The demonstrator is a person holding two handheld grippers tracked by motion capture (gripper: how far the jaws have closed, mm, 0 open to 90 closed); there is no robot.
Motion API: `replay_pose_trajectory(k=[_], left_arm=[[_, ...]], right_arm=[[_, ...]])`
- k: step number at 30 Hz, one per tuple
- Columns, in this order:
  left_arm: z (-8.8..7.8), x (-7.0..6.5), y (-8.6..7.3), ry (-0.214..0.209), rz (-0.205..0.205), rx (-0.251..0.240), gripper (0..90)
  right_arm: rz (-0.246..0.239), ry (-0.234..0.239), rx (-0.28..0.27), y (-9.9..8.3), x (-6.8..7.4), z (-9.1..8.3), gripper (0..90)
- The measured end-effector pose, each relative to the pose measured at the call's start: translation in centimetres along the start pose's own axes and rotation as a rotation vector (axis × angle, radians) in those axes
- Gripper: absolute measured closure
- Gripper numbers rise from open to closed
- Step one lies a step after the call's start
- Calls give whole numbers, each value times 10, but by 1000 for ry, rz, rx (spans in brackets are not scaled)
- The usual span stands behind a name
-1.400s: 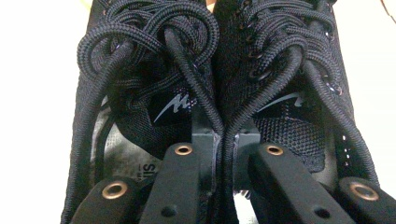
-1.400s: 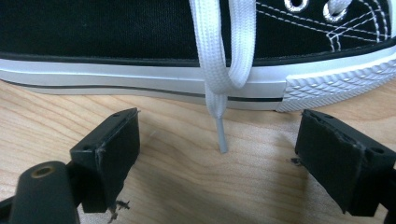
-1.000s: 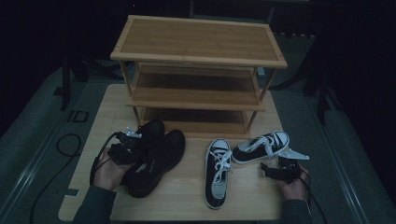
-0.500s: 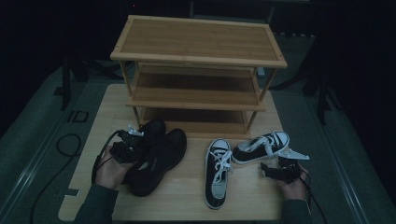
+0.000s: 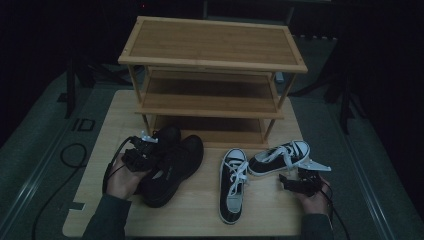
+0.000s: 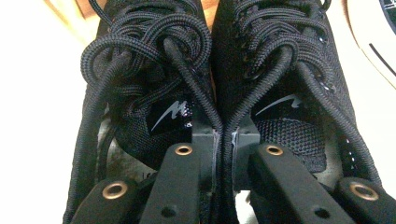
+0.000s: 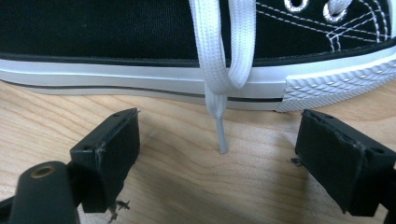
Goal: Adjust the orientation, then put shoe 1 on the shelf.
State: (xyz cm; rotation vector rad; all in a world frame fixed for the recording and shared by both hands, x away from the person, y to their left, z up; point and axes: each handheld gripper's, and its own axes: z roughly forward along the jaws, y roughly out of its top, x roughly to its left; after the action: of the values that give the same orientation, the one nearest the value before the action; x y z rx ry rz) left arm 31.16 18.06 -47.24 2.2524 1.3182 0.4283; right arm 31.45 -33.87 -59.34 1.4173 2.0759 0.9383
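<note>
Left gripper view: left gripper pinches both black mesh trainers by their inner collars; lift level. Right gripper spread, idle beside canvas sneaker.

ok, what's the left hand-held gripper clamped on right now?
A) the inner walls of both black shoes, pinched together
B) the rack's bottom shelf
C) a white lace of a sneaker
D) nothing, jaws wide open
A: in the left gripper view the left hand-held gripper has its jaws nearly closed, pinching the adjoining collars of the two black shoes together.
</note>
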Motion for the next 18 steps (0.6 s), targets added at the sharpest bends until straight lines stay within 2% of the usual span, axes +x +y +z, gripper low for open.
replay_pose_trajectory(k=[18], left_arm=[[9,-5,19,-15,-11,-16,846]], right_arm=[[0,0,0,0,0,0,137]])
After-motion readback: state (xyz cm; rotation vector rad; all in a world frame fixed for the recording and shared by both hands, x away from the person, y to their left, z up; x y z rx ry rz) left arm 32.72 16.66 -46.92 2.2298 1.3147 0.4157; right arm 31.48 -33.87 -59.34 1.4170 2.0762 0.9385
